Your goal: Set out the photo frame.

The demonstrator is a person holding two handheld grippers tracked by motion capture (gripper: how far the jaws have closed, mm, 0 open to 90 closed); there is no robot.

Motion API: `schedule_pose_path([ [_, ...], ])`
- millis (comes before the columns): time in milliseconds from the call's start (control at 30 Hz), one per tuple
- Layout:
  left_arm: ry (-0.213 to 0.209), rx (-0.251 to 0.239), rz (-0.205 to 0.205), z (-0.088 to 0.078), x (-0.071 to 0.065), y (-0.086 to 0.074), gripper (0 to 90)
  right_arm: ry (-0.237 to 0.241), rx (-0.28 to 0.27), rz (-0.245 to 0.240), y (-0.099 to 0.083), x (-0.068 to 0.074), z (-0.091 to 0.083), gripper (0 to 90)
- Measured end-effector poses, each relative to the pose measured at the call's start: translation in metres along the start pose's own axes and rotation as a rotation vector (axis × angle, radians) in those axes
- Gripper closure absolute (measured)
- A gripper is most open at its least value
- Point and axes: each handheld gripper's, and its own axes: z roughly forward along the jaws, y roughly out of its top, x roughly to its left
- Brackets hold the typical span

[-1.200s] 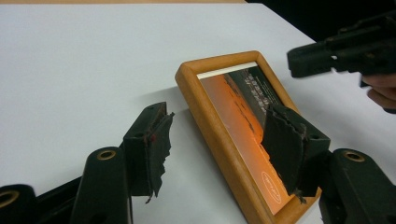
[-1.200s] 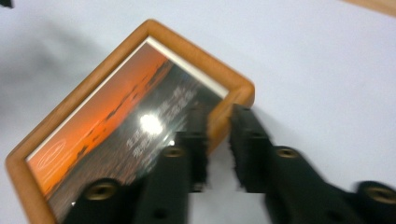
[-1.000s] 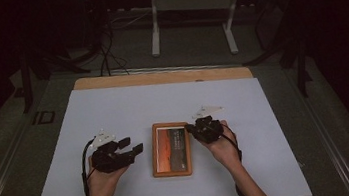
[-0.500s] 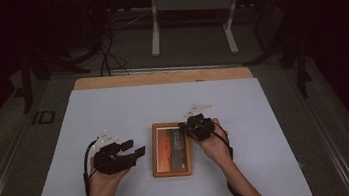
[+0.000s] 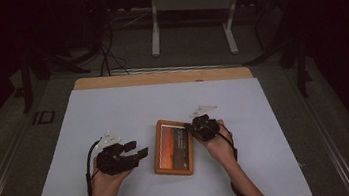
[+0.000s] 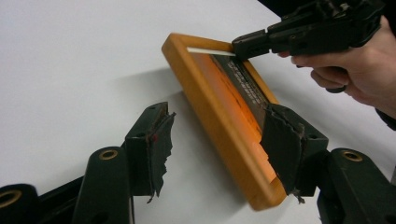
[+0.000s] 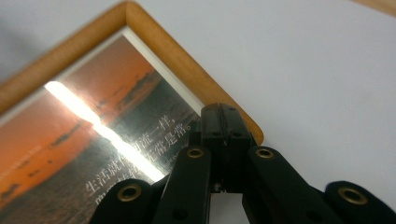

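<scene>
An orange wooden picture frame (image 5: 171, 149) (image 6: 219, 93) (image 7: 70, 116) with a sunset photo lies flat on the white table (image 5: 113, 110). My left gripper (image 5: 132, 151) (image 6: 217, 149) rests on the table just left of the frame with its jaws open. Nothing is between them, and the frame's near corner lies just beyond the pads. My right gripper (image 5: 197, 125) (image 7: 224, 116) (image 6: 238, 44) is shut with its jaws pressed together. Its tips sit at the frame's far right corner, on the inner edge where glass meets wood.
The table's wooden far edge (image 5: 160, 77) borders a dark floor with cables (image 5: 105, 46) and a white stand's legs (image 5: 191, 25). Bare white surface surrounds the frame on all sides. A black cable (image 5: 88, 174) loops from the left gripper.
The right gripper has shifted slightly left, onto the frame's far right corner. The left gripper and the frame have stayed put.
</scene>
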Motion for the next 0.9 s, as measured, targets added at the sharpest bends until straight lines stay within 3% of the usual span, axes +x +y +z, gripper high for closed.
schedule_pose_path([
  [367, -0.059, 0.017, 0.026, 0.011, -0.016, -0.001, 39.5, 0.005, 0.025, 0.055, -0.014, -0.011, 0.006, 90.0],
  [667, -0.095, 0.043, 0.025, 0.021, -0.027, -0.003, 32.7, 0.006, 0.025, 0.064, -0.014, -0.011, 0.007, 90.0],
  [900, -0.106, 0.083, 0.026, 0.042, -0.039, -0.010, 29.9, 0.009, 0.017, 0.068, -0.015, -0.012, 0.007, 90.0],
])
